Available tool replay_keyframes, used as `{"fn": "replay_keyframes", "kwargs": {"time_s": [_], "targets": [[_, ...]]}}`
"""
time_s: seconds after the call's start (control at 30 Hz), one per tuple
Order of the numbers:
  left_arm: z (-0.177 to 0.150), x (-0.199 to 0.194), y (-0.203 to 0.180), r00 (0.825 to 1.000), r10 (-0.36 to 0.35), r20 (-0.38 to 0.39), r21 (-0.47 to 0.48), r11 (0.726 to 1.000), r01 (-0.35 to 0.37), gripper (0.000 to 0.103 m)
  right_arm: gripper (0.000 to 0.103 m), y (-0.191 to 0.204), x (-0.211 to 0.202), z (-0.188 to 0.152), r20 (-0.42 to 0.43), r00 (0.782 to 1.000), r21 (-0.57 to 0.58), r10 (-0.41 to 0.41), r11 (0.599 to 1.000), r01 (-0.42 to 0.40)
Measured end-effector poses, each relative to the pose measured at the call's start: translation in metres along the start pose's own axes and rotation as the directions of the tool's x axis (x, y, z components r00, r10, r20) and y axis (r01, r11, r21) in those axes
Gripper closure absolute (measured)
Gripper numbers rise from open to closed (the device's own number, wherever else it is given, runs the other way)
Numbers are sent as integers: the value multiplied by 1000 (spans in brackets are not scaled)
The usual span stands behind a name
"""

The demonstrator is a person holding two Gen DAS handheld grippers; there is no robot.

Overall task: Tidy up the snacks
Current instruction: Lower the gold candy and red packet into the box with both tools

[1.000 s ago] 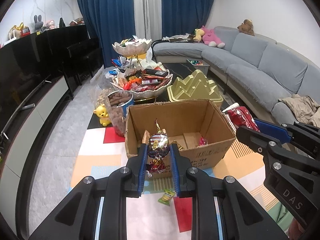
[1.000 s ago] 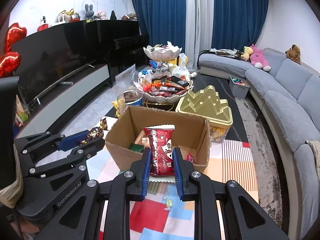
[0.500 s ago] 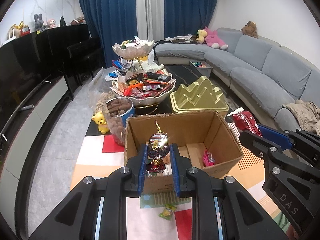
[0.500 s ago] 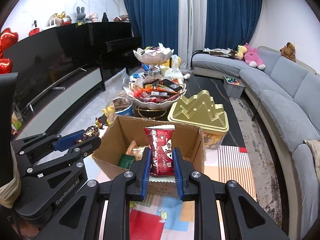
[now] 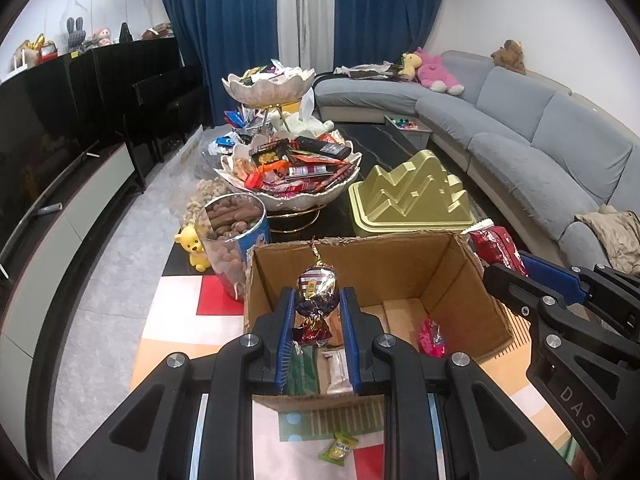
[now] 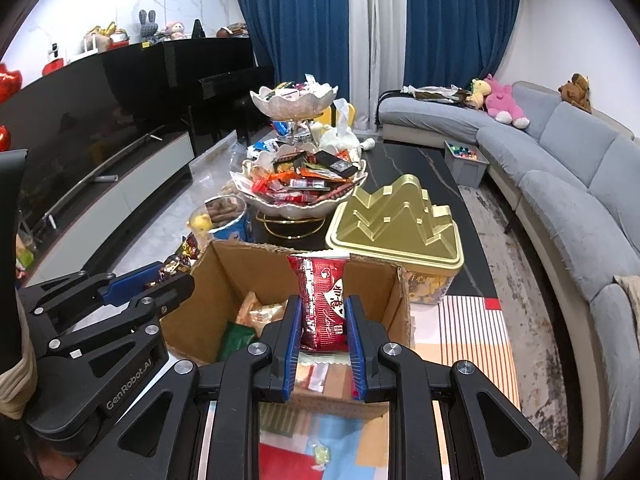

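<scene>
My left gripper [image 5: 315,308] is shut on a foil-wrapped candy [image 5: 314,298], held over the near edge of an open cardboard box [image 5: 404,256]. My right gripper [image 6: 323,316] is shut on a red snack packet [image 6: 323,300], also above that cardboard box [image 6: 224,264]. Inside the box lie a green packet [image 5: 298,372], a pale wrapped bar [image 5: 334,366] and a pink candy [image 5: 432,334]. In the left wrist view the right gripper [image 5: 516,268] shows at the right with the red packet [image 5: 496,244]; in the right wrist view the left gripper [image 6: 168,276] shows at the left.
Behind the box stand a two-tier shell bowl [image 5: 288,184] piled with snacks, a gold ridged container [image 5: 412,200] and a blue tub [image 5: 232,232] of brown sticks. A small green candy [image 5: 338,446] lies on the coloured mat. A grey sofa [image 5: 540,152] runs along the right.
Both grippers have moved forward with their snacks, from short of the box's near wall to over its opening; the box and table items look closer.
</scene>
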State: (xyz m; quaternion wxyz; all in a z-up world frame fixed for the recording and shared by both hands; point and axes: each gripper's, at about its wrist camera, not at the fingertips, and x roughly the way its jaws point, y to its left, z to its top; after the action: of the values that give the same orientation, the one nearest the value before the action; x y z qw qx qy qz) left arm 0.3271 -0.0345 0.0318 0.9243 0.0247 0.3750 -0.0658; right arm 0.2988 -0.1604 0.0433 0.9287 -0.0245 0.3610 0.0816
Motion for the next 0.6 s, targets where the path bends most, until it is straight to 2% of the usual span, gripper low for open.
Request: {"fn": "replay_keyframes", "kwargs": {"time_s": [0.6], "targets": [[5,46,6,999,-6,-42,-42,999,5,80,80,-5,41,6,-56,998,28,-29,999,30]]}}
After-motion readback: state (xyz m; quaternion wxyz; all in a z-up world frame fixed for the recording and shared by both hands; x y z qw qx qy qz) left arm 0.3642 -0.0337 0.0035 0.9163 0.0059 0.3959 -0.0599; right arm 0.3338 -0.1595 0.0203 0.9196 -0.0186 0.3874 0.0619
